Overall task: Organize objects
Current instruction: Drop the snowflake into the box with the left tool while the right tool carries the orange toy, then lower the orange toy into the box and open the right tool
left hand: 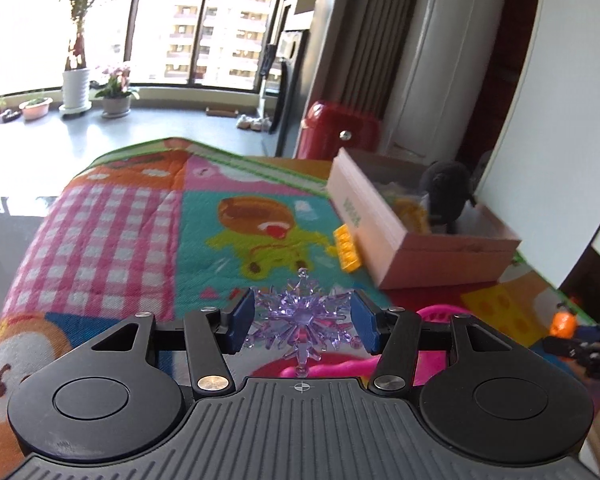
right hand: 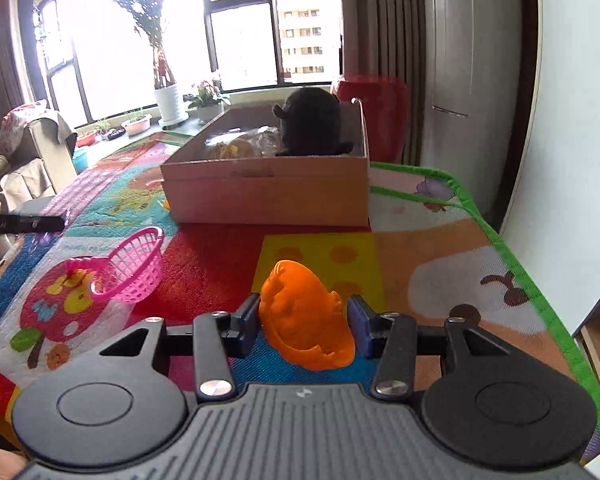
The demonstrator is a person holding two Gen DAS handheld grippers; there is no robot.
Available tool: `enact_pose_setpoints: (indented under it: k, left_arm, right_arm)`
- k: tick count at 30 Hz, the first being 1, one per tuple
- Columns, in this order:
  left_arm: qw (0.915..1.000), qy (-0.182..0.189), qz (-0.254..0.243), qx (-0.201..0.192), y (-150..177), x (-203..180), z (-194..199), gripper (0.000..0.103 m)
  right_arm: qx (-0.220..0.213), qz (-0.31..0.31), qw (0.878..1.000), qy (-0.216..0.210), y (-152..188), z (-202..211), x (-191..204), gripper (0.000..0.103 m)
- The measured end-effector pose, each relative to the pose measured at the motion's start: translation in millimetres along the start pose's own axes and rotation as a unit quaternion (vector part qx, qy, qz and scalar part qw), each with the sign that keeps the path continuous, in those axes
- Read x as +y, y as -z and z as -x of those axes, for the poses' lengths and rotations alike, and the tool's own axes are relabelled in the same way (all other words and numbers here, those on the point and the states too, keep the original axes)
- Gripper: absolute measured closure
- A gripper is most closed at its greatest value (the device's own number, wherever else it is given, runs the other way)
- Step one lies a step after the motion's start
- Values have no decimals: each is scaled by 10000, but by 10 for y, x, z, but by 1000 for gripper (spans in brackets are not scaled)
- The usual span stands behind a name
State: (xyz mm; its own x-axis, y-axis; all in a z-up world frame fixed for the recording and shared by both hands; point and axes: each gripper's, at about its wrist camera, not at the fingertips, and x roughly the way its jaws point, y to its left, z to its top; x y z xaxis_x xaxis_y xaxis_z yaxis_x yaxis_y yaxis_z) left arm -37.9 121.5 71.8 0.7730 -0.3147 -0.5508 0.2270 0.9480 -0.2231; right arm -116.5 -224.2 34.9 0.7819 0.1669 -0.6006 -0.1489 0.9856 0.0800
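My left gripper (left hand: 304,322) is shut on a clear purple snowflake ornament (left hand: 300,308), which is pinched between the blue pads and held above the colourful play mat (left hand: 120,220). In the right wrist view my right gripper (right hand: 303,322) is shut on an orange pumpkin-shaped toy (right hand: 296,300), low over the mat (right hand: 440,248). The same orange toy (left hand: 563,323) shows at the right edge of the left wrist view. An open cardboard box (right hand: 268,196) stands further back on the mat and holds a black plush (right hand: 308,120) and some yellow items. The box (left hand: 420,256) lies ahead and to the right of my left gripper.
A pink plastic basket (right hand: 136,264) lies tipped on the mat, left of my right gripper. A yellow toy brick (left hand: 346,248) leans by the box's near corner. A red stool (right hand: 372,112) stands behind the box. The mat's green edge (right hand: 540,300) runs along the right, beside a white wall.
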Motion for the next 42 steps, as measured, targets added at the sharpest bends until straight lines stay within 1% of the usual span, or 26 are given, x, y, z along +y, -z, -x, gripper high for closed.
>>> enact_pose_setpoints:
  k: [2, 6, 8, 10, 12, 14, 15, 17, 18, 19, 21, 24, 26, 28, 31, 34, 37, 39, 42]
  left_arm:
    - [9998, 197, -54, -51, -149, -189, -12, 45]
    - [9980, 599, -87, -192, -500, -586, -213, 45]
    - [9970, 710, -111, -280, -668, -800, -386, 45]
    - [9966, 709, -129, -398, -807, -961, -561, 45]
    - [9958, 796, 24, -447, -906, -1038, -757, 45]
    - [9940, 962, 254, -445, -939, -1054, -1017, 44]
    - [9955, 847, 250, -349, -931, -1061, -1156, 44]
    - [9990, 436, 43, 12, -871, -1093, -1388, 45]
    - [9990, 422, -27, 129, -827, -1088, -1450, 46]
    - [9985, 524, -39, 175, -788, -1075, -1469, 46]
    - [9974, 716, 9, 113, -736, -1025, -1428, 46]
    - [9955, 944, -114, -21, -724, -1006, -1335, 46]
    - [9946, 1020, -63, -207, -742, -970, -1237, 46]
    - [9935, 1052, 95, -418, -746, -880, -1111, 46]
    - [9921, 1101, 206, -561, -693, -733, -946, 46]
    - [9935, 1028, 76, -489, -573, -600, -800, 46]
    - [9946, 927, -39, -464, -404, -443, -624, 46]
    - [9951, 897, -92, -395, -316, -351, -553, 46]
    - [9970, 716, -204, -203, -209, -237, -487, 46]
  right_arm:
    - [-64, 79, 9999, -58, -15, 53, 11, 57]
    - [-176, 232, 9996, -50, -72, 100, 49, 57]
    - [-223, 273, 9994, -34, -111, 114, 75, 57]
    - [-237, 297, 9993, -35, -150, 115, 104, 57]
    - [-243, 361, 9991, -19, -177, 112, 151, 57]
    - [-221, 443, 9988, 5, -195, 91, 198, 57]
    - [-198, 479, 9987, 19, -202, 77, 222, 57]
    - [-135, 541, 9984, 39, -209, 40, 260, 57]
    - [-111, 571, 9983, 55, -209, 32, 278, 57]
    - [-89, 592, 9982, 70, -212, 19, 289, 57]
    - [-42, 606, 9981, 74, -205, -6, 296, 57]
    - [99, 644, 9978, 120, -207, -86, 317, 57]
    - [186, 653, 9976, 159, -209, -144, 337, 57]
    - [249, 629, 9976, 177, -217, -177, 351, 57]
    - [318, 673, 9970, 233, -244, -196, 367, 57]
    - [321, 750, 9963, 278, -312, -170, 355, 57]
    - [310, 624, 9973, 212, -459, -134, 284, 57]
    - [282, 486, 9983, 124, -622, -146, 230, 57]
    - [187, 391, 9990, 55, -912, -223, 240, 57]
